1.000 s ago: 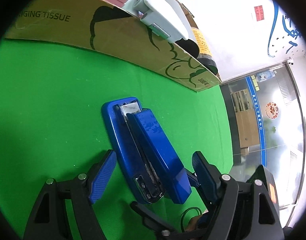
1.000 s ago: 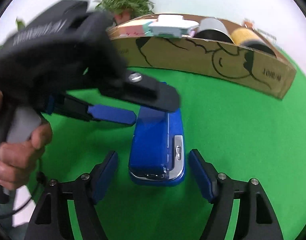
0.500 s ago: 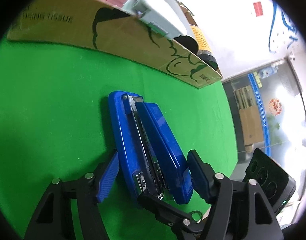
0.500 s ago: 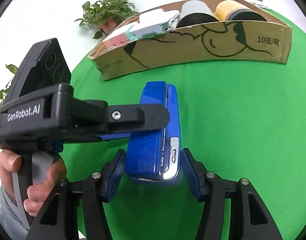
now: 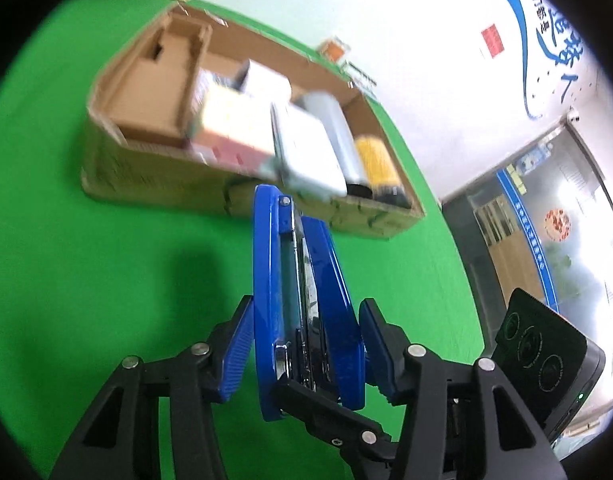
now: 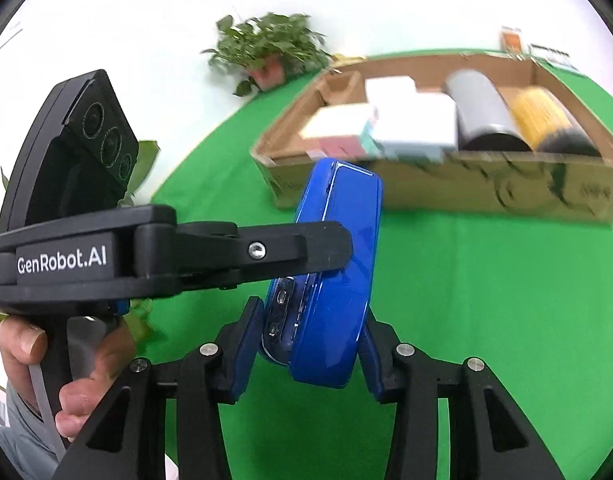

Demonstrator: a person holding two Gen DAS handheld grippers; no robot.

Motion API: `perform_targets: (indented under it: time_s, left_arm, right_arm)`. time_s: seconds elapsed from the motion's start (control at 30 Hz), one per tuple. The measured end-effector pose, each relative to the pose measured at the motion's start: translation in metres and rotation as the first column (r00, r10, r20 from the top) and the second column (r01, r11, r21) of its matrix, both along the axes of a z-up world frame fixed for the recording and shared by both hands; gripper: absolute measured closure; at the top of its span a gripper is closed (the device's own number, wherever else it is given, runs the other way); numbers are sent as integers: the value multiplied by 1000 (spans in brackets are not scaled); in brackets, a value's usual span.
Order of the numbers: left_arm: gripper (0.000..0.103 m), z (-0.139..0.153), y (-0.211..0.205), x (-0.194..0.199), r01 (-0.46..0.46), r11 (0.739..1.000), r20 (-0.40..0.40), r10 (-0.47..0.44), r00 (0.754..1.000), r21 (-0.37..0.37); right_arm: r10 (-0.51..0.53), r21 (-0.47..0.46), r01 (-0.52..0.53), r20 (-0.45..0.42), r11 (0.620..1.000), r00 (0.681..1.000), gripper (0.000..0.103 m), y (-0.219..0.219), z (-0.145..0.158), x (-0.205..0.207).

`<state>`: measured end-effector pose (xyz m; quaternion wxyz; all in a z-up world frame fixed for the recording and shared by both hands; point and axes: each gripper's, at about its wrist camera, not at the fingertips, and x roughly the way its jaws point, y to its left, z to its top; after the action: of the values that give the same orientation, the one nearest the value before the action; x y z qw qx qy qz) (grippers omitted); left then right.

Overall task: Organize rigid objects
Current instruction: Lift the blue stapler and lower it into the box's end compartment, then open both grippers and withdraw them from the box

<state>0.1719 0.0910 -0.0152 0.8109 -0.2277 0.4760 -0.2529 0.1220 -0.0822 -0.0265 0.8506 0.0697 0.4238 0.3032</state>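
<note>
Fingers (image 5: 236, 354) of both grippers clamp stapler (image 5: 306, 300) | long axis toward box (image 5: 154, 176)

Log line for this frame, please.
phase: carry | left gripper: shut on blue stapler | right gripper: shut on blue stapler | stapler: above green mat | target: cardboard box

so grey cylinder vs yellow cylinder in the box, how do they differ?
Colour: the grey cylinder is plain grey, the yellow cylinder is yellow-orange. Place: the grey cylinder lies beside the white box, while the yellow cylinder lies nearer the end wall of the cardboard box. Shared: both lie on their sides, parallel and adjacent, dark ends toward the near wall.
</note>
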Motion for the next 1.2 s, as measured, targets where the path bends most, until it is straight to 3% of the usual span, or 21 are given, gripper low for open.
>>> perform_targets:
  time_s: [0.3,0.47,0.77,0.87,0.93,1.03,1.1,1.2]
  left_arm:
    - [53,50,54,49,-67,997,100,71,992,-46]
    - [53,54,83,104,-64,995,72,70,995,-73]
    - [52,23,106,181,-69,995,-48,65,997,-68]
    - [52,12,105,189,-99,995,-81,98,992,1]
    - [52,20,103,182,-113,993,-35,114,993,24]
    - [41,42,97,164,-153,984,68,147,987,87]
    - [33,56,87,143,-197,967,150,174,973,159]
    - [32,69,69,111,-266,929,272,194,942,257]
  right_arm:
    - [65,-25,-62,118,998,991,60,58,59,54]
    - [69,-30,-67,92,997,993,60,92,77,108]
    - [51,-72,-53,-29,996,998,60,134,53,201]
    - [36,-114,-44,-69,993,997,57,139,38,215]
    - [1,-153,-8,-49,988,999,56,134,35,207]
    - [4,-139,-3,9,990,1000,35,123,45,188]
    - [-17,-115,24,67,993,998,18,111,57,171]
    - [-37,-119,61,196,991,980,9,91,73,134]
